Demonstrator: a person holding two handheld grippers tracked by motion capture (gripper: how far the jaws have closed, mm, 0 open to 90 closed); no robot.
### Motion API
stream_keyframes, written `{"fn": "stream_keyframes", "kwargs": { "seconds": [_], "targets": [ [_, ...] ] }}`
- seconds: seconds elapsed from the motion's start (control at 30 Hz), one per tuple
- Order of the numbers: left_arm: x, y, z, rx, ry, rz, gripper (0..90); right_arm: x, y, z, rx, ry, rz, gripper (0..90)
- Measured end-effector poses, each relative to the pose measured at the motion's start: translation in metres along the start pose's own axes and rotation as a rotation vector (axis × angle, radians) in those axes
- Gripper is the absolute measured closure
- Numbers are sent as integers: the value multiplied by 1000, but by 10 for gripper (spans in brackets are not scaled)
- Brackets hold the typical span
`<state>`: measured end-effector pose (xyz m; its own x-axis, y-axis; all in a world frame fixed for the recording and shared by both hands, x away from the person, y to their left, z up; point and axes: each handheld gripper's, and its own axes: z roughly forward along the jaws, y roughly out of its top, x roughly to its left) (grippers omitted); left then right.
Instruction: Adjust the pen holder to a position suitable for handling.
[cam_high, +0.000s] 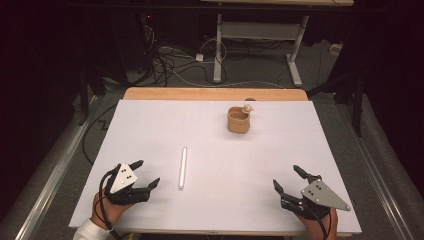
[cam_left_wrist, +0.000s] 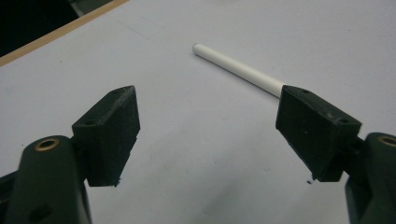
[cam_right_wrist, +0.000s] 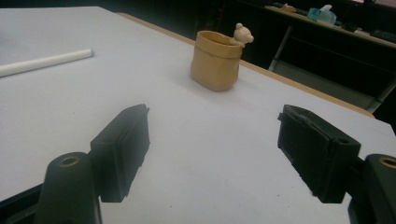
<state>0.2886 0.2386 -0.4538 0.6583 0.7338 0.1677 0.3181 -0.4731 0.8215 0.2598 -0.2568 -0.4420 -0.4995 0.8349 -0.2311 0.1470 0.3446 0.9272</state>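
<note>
A white stick (cam_high: 183, 167) lies on the white table (cam_high: 150, 130), running front to back near the middle. It also crosses the left gripper view as a white stick (cam_left_wrist: 238, 70), partly behind the right jaw. A tan cup (cam_high: 238, 120) with a small bear figure (cam_high: 247, 107) on its rim stands at the back, right of centre; the right gripper view has the cup (cam_right_wrist: 215, 60) ahead. My left gripper (cam_high: 146, 173) rests open at the front left, just left of the stick. At the front right my right gripper (cam_high: 288, 177) is open with nothing between its jaws.
A wooden strip (cam_high: 215, 93) borders the table's far edge. Beyond it stand a desk frame (cam_high: 257, 45) and loose cables (cam_high: 170, 62) on the floor. Metal rails (cam_high: 55, 160) run along both sides of the table.
</note>
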Motion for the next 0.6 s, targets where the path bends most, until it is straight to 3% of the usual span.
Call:
{"fn": "stream_keyframes", "kwargs": {
  "seconds": [0.17,0.27,0.3,0.4,0.5,0.6],
  "targets": [
    [-8,17,1,15,-12,-1,210,-1,1,0,15,-28,-2,254],
    [-10,26,4,56,-25,-14,211,-2,0,1,27,-31,-4,254],
    [-11,31,9,94,-46,-38,210,-2,0,1,31,-31,-3,254],
    [-13,37,14,125,-69,-56,210,-3,0,2,37,-34,-3,256],
    [-16,45,23,170,-77,-59,211,-4,-1,4,51,-36,3,256],
    [-16,51,30,176,-87,-80,210,-3,-1,6,61,-33,-4,256]
  ]
}}
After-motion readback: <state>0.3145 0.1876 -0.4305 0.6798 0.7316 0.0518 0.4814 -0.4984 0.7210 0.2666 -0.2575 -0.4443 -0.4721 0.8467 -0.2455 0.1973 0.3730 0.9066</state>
